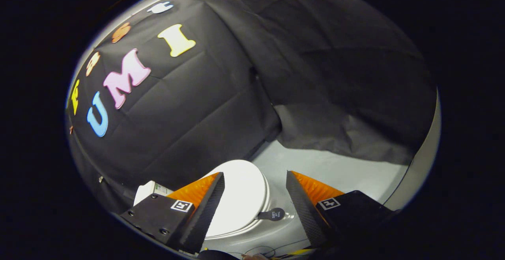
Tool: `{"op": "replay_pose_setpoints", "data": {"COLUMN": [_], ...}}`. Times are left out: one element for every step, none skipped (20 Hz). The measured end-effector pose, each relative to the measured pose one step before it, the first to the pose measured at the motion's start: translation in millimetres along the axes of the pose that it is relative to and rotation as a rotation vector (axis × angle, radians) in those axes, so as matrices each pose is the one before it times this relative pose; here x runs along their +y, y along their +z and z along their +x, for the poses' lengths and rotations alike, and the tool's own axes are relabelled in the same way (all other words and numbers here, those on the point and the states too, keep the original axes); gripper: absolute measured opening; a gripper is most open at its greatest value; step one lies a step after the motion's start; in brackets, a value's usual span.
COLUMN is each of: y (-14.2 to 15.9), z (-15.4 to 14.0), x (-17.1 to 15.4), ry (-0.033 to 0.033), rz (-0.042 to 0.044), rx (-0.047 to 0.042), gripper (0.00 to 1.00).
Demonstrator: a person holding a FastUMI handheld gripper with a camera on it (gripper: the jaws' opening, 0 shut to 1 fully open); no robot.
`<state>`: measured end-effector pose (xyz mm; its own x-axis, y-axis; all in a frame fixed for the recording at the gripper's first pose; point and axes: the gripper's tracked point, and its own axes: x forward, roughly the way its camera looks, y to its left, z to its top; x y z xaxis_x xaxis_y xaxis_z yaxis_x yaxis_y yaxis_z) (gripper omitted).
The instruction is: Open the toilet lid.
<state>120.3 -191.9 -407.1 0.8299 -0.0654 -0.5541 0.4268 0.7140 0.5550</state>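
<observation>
Gripper [255,181] spread above closed toilet lid [240,197]

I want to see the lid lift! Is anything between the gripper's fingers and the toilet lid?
No. In the gripper view the open gripper has bare air above the closed toilet lid.

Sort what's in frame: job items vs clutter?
Job:
- toilet lid, down, lying between and below the spread jaws
- dark tab at the lid's edge
- gripper, open, touching nothing

Lying about:
- white tank behind the lid
- thin cables on the floor
</observation>
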Motion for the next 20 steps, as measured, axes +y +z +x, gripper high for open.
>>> {"op": "replay_pose_setpoints", "data": {"y": [-12.44,-11.47,-10.23,-12.32,-8.89,-7.08,-7.65,-6.41,-6.4,-5.47,-5.04,-6.88,-5.62,-4.0,-2.39,-1.99,-2.81,-4.02,-4.05,-4.3], "z": [10.26,9.21,9.86,10.67,7.59,4.36,4.37,2.24,4.24,5.23,4.52,4.36,5.54,3.96,4.11,3.6,3.7,4.06,3.15,5.88], "x": [-8.04,-9.81,-7.86,-8.05,-5.94,-4.84,-7.32,-9.43,-5.57,-3.77,-3.88,-3.26,-0.84,-1.1,-0.33,-1.56,-0.78,-0.87,-2.42,-1.99], "ry": [-0.00163,-0.00562,-0.00263,-0.00336,-0.00272,-0.00512,-0.00818,-0.00654,-0.00259,-0.00151,-0.00006,-0.00167,0.00195,-0.00076,0.00248,-0.00043,-0.00164,-0.00396,-0.00567,0.00078], "rz": [0.04778,0.04019,0.03482,0.03009,0.01996,0.01602,0.01589,0.01654,0.01598,0.01168,0.00755,0.00297,0.00324,0.00038,-0.00035,0.00062,-0.00138,-0.00656,-0.00635,0.00143], "rx": [0.03616,0.03463,0.03324,0.03031,0.02699,0.02141,0.02221,0.02282,0.01943,0.02219,0.02114,0.02153,0.0172,0.01339,0.0147,0.0124,0.01084,0.01234,0.01094,0.01675], "gripper": [0.99,0.99,1.0,1.0,1.0,0.99,1.0,1.0,1.0,0.99,0.98,0.98,0.97,0.97,0.96,0.93,0.86,0.81,0.65,0.49]}}
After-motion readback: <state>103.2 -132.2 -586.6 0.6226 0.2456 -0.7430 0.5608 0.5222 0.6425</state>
